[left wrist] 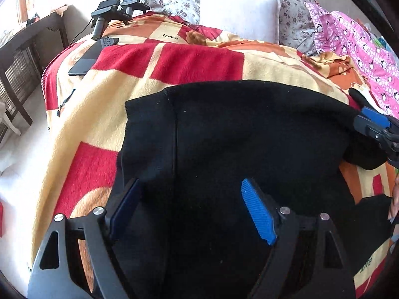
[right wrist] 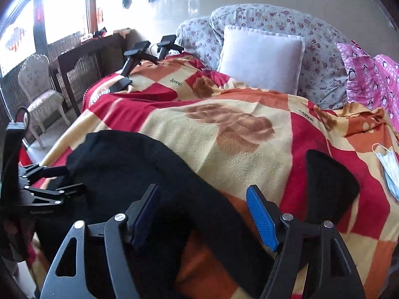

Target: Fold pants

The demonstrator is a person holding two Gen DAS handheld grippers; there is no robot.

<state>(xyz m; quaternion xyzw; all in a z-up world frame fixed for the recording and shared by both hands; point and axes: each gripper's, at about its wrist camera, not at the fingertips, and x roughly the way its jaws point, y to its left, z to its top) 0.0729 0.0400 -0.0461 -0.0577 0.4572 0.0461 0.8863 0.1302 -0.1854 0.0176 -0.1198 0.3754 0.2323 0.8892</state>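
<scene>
Pants (left wrist: 249, 129), black, lie folded on patterned blanket (left wrist: 194, 59); left claw (left wrist: 192, 209) and right claw (right wrist: 202, 219) both spread wide, empty.

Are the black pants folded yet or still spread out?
Partly folded: the black pants lie flat on the blanket, doubled with one seam showing, but a leg end still sticks out.

The left gripper (left wrist: 192, 209) is a matte black frame with triangular cut-outs low in the frame, round silver screw heads at its pivots, and ribbed blue pads (left wrist: 259, 214) lining its two jaws. The right gripper (right wrist: 203, 218) has the same build: black arms, silver screws, ribbed blue pads (right wrist: 261, 219). At the left edge of the right wrist view, a thin black cable loops above the left gripper's upright black body.
</scene>
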